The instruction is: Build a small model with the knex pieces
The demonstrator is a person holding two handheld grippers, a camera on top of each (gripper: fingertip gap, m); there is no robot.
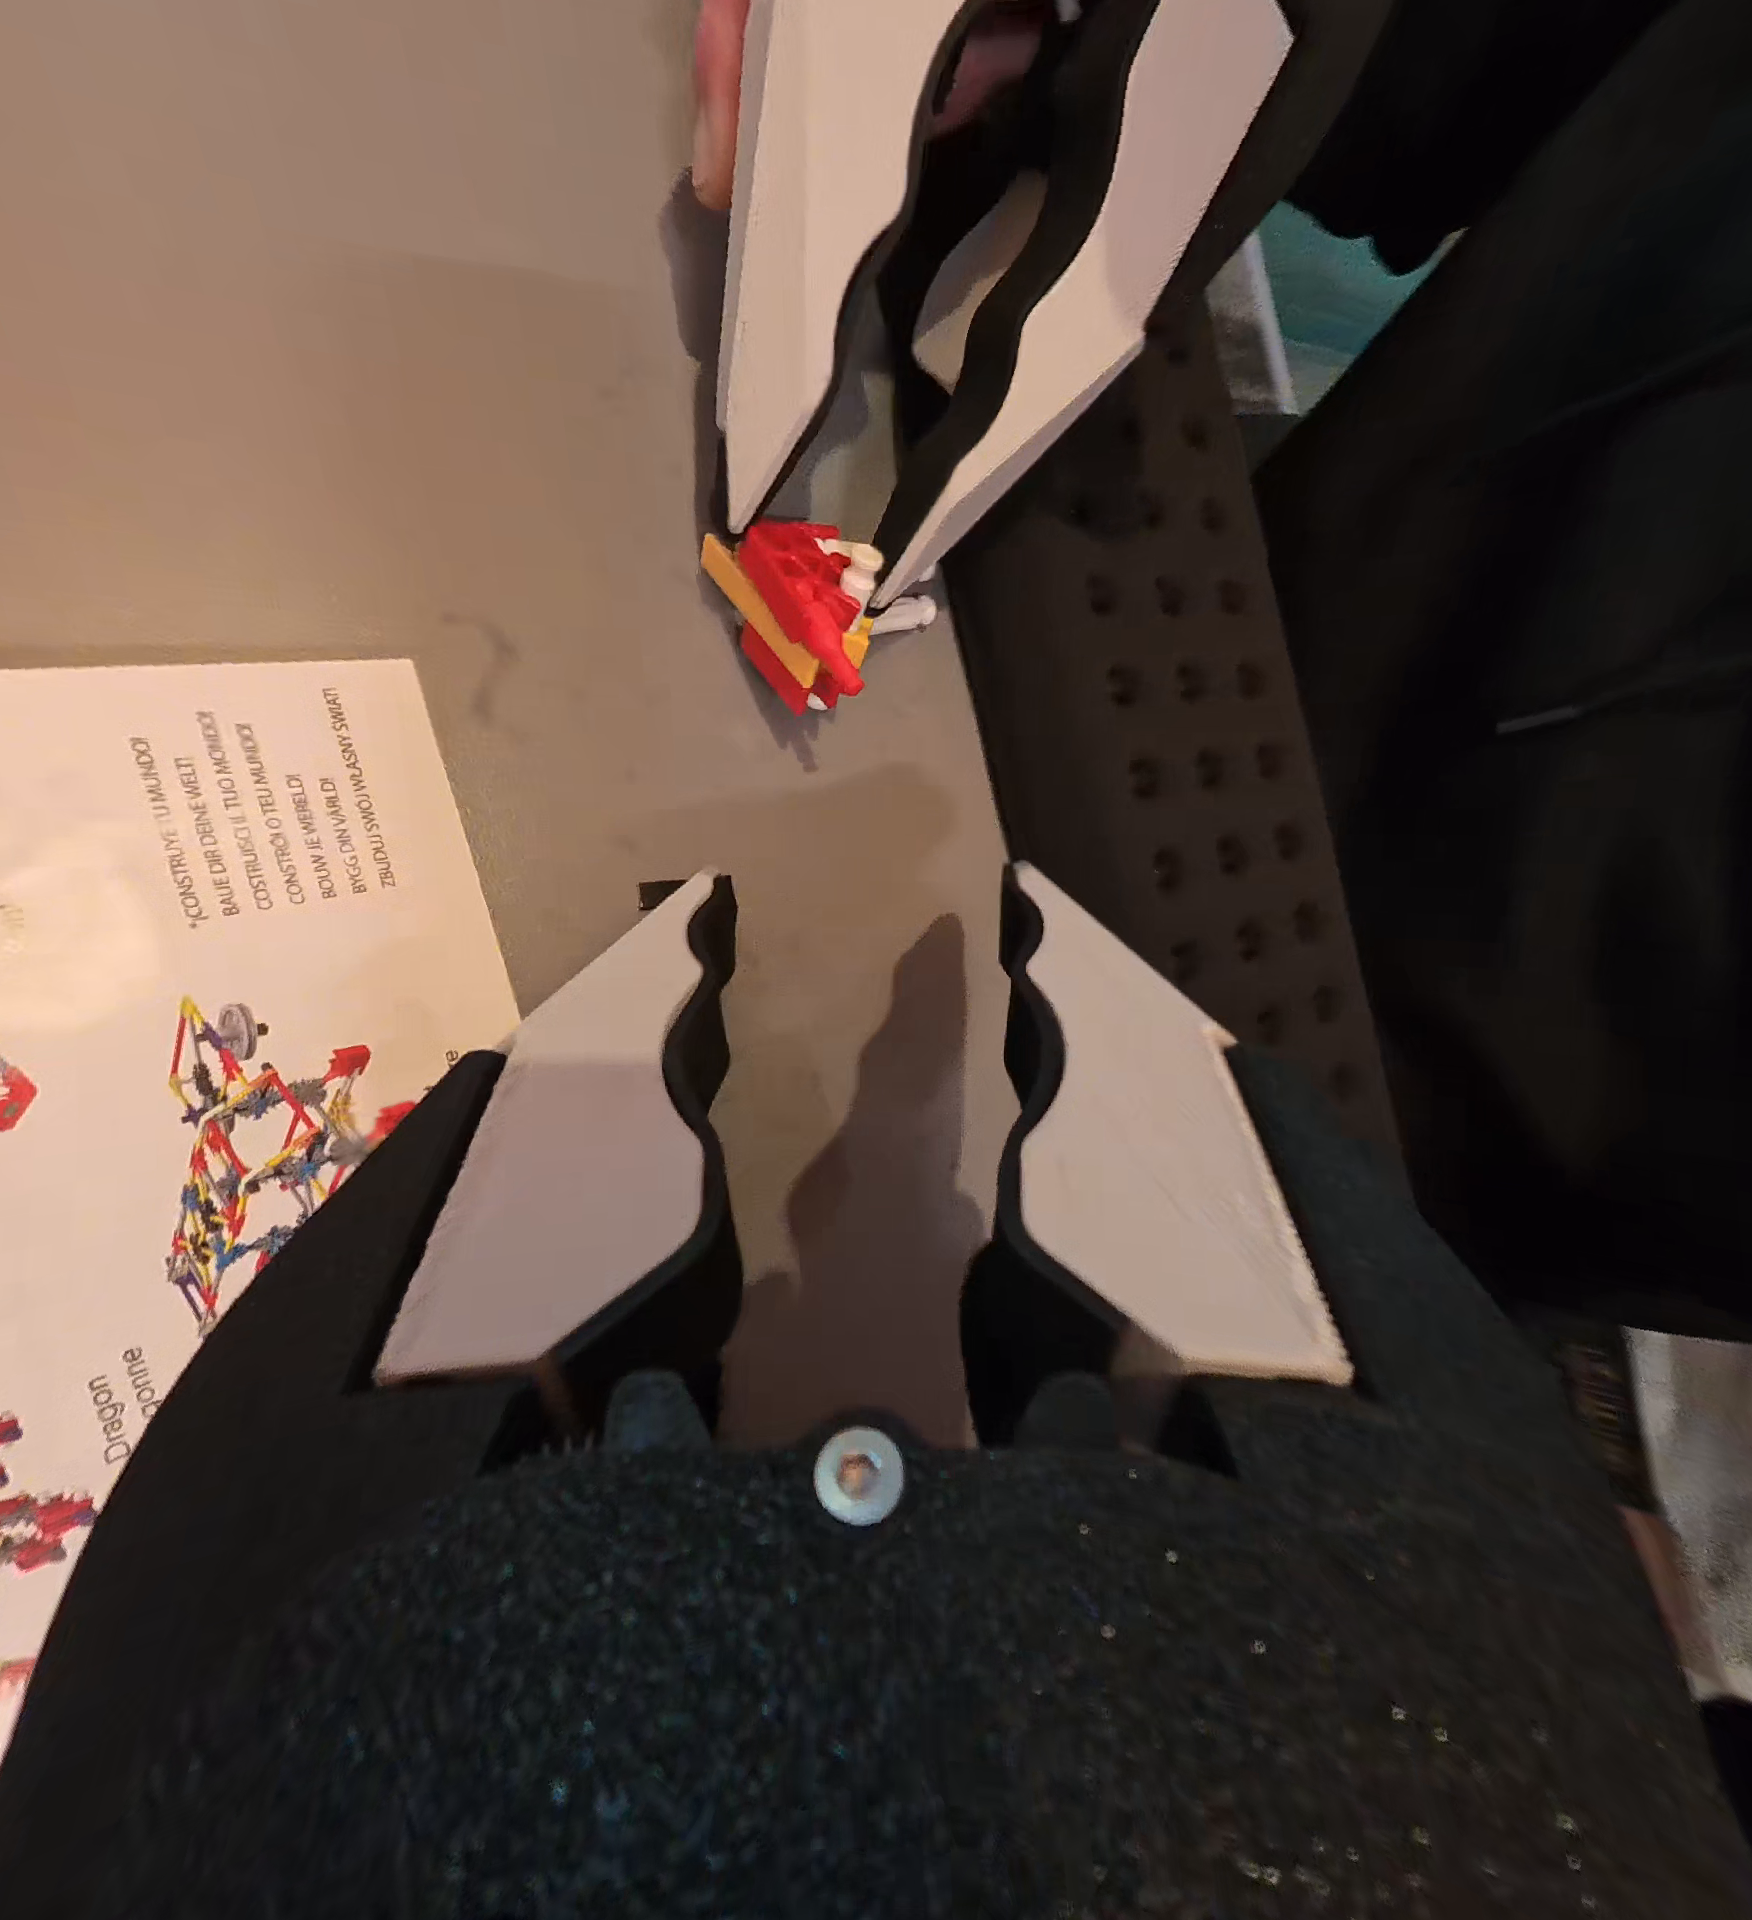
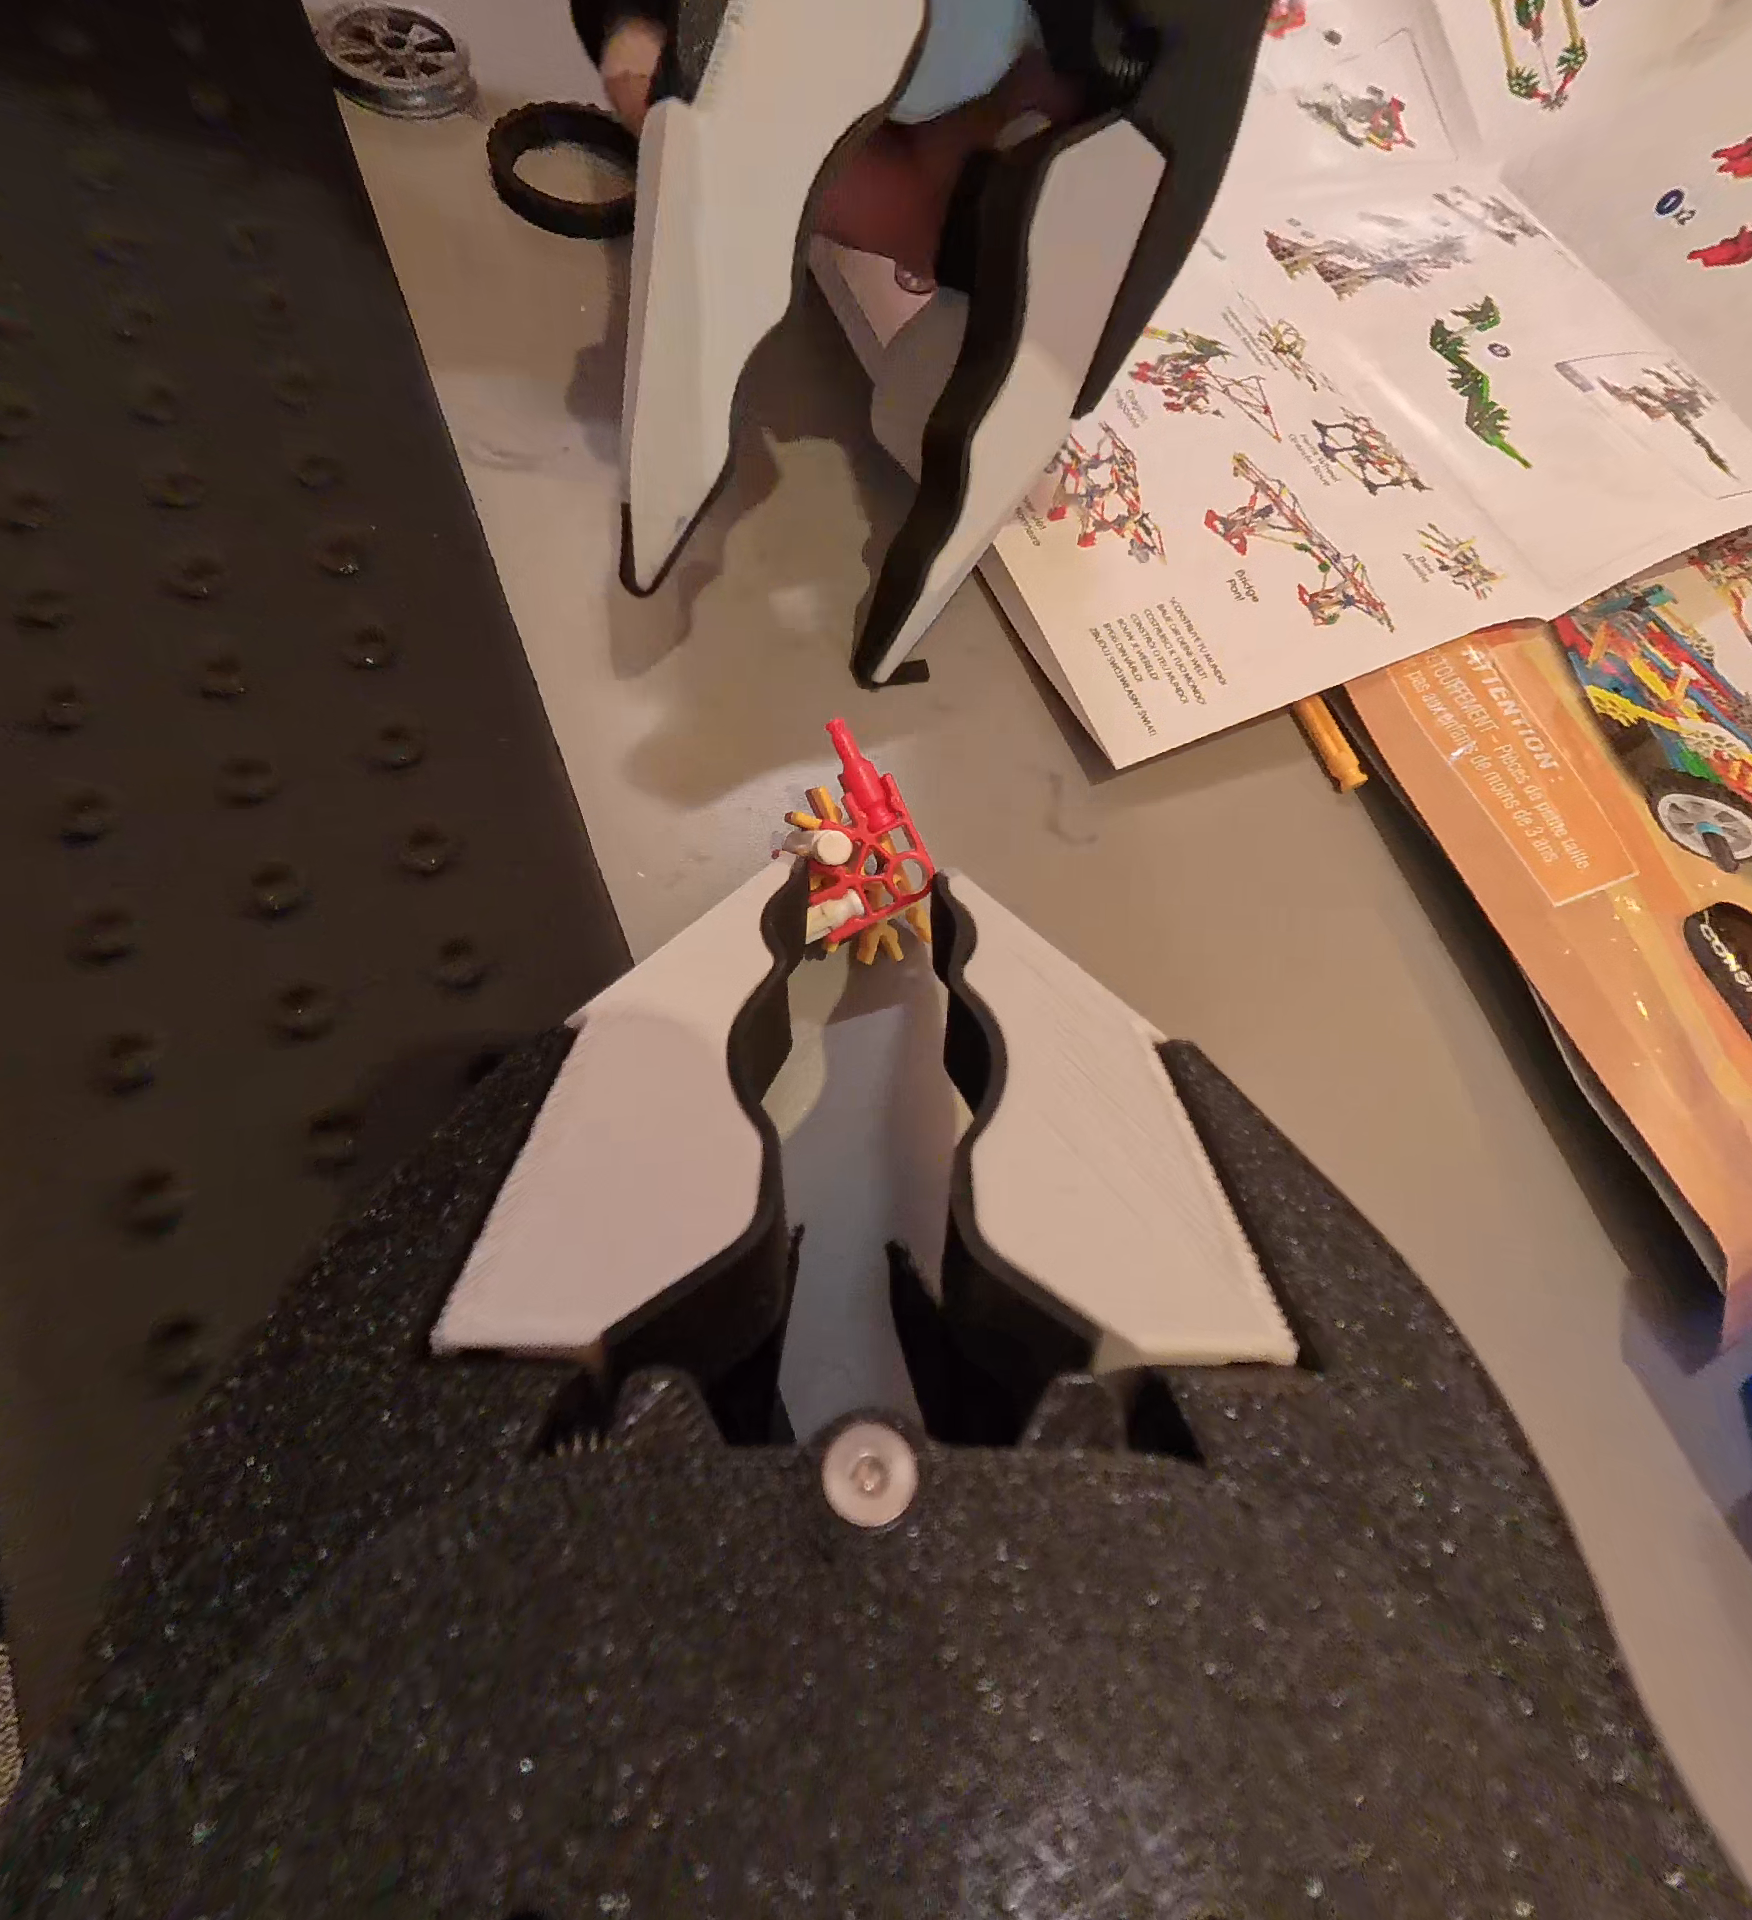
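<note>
the right gripper (image 2: 867, 899) is clamped at its fingertips on a small red, yellow and white rod-and-connector toy assembly (image 2: 856, 857), held just over the grey table (image 1: 280, 364) beside a black perforated panel (image 2: 176, 623). the left gripper (image 1: 867, 894) hangs slack and empty nearby, an instruction booklet (image 1: 176, 935) next to it. the assembly looks light, stiff and likely to pop apart at its joints; the red lattice connector seems the firmest place to pinch.
</note>
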